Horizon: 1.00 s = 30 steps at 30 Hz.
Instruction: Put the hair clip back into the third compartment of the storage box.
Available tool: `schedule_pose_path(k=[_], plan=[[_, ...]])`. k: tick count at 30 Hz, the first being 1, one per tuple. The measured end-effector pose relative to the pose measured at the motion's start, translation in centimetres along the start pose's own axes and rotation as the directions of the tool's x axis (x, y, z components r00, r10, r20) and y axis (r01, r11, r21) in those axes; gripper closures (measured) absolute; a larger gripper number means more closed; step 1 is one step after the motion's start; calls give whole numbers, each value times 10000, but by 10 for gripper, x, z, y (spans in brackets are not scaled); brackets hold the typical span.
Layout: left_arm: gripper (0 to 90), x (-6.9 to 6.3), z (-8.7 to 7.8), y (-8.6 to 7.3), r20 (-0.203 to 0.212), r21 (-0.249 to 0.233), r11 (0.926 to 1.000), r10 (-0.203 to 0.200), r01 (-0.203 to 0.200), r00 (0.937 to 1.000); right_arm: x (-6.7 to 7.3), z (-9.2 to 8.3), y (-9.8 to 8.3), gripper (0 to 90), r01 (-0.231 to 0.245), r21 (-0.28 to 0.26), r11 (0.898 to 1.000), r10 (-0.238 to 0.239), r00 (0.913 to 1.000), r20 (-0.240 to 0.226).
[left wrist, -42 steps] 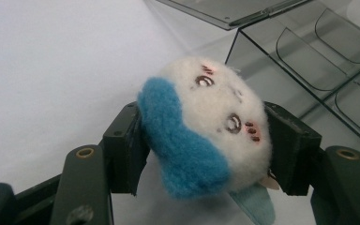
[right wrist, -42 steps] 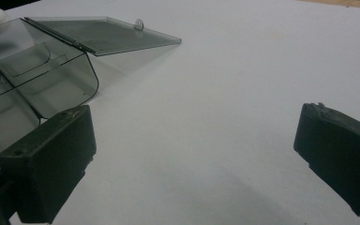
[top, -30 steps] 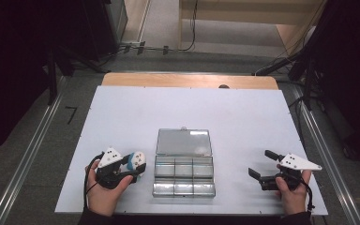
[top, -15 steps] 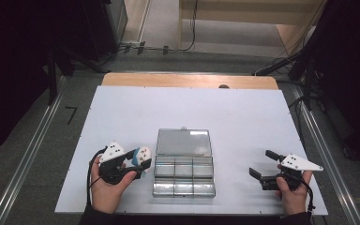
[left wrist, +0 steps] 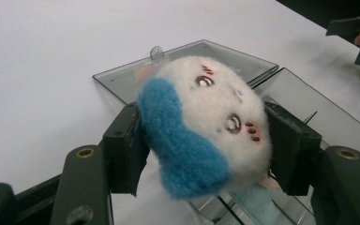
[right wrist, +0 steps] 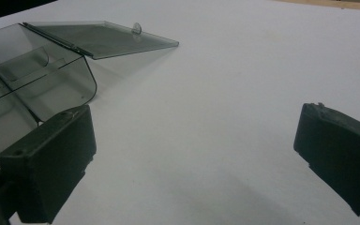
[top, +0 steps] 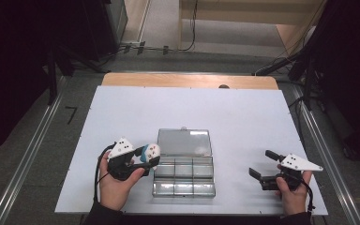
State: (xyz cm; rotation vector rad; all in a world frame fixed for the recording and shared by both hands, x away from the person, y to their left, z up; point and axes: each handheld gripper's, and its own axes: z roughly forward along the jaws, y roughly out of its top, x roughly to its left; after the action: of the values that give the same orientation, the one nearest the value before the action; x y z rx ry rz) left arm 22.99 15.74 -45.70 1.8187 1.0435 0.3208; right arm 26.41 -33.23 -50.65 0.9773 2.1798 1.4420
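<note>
The person is holding the left gripper [top: 146, 158] just beside the left edge of a clear plastic compartment box [top: 183, 174], and its two black jaws are pinching a small plush toy [left wrist: 206, 124] between them, one pad pressing on each side of its round head. The toy is white with a blue patch, tiny stitched eyes and pink cheek marks, and a pale blue part is hanging down below the jaws. From above, the toy is sitting at the gripper's tip, close against the box's near-left corner, raised off the white table [top: 243, 117]. The box is lying open near the front middle of the table, its lid [top: 184, 141] folded back flat on the far side, and its divided compartments are looking bare from above. Over on the right, the right gripper [top: 263, 166] is resting low near the table's front edge, well apart from the box, with its jaws spread wide and nothing between them but bare tabletop. Both of the person's hands are gripping the handles from the near side.
</note>
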Motion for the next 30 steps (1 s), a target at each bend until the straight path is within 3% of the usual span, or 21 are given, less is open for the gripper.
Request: schedule_pose_path(k=[30], plan=[[370, -21, 32, 10, 831, 155, 9996, 205, -218, 9963, 1, 0, 0, 0, -2, 38, 10000, 2, 10000, 16]])
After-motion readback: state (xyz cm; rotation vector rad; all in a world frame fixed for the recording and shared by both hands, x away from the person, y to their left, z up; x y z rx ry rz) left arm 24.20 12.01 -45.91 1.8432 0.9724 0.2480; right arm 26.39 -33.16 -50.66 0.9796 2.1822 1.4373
